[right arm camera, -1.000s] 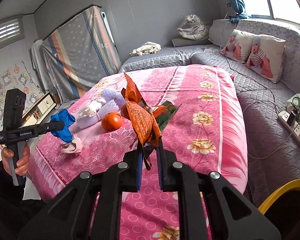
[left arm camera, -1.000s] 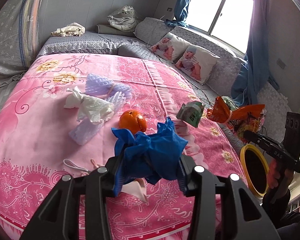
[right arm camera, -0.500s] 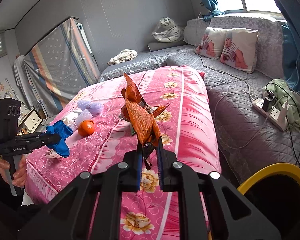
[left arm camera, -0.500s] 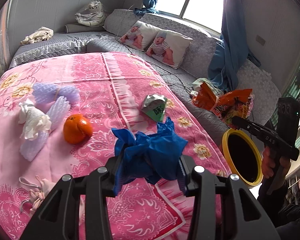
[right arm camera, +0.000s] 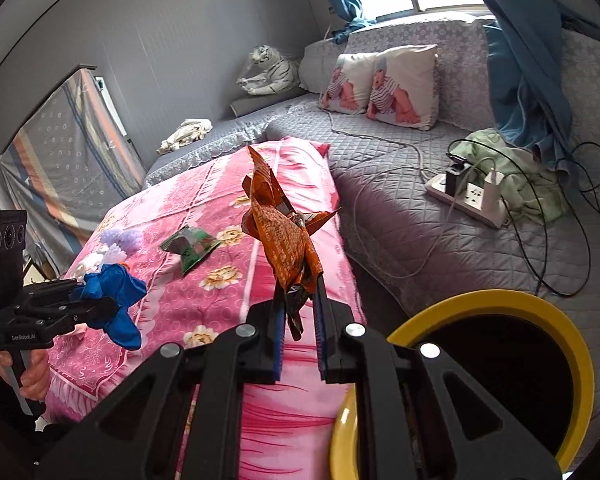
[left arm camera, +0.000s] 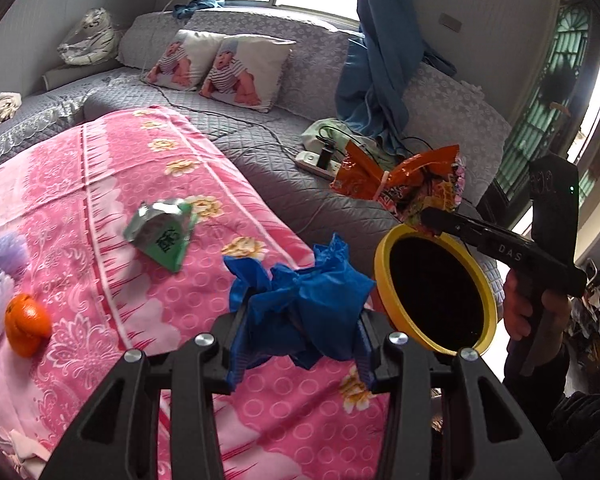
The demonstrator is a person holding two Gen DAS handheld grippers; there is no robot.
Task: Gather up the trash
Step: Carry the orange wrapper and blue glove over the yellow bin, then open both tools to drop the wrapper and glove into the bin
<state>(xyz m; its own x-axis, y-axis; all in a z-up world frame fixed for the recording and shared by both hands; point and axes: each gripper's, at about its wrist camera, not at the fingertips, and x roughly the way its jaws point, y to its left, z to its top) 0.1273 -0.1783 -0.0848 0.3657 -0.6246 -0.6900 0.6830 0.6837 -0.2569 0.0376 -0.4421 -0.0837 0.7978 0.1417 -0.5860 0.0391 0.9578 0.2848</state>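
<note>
White "DAS" lettering on right hand-held gripper (left arm camera: 430,216), orange wrapper (left arm camera: 400,182) clamped.

the left wrist view is taken close behind the left gripper (left arm camera: 300,344), angled down across the pink bedspread (left arm camera: 100,208) toward the yellow-rimmed bin (left arm camera: 384,276) and the window side. the right wrist view is taken close behind the right gripper (right arm camera: 300,344), facing the bedspread (right arm camera: 204,208) and the grey wall. bedspread, bin (right arm camera: 460,300) and baby-print pillows (left arm camera: 220,64) are shared.
</note>
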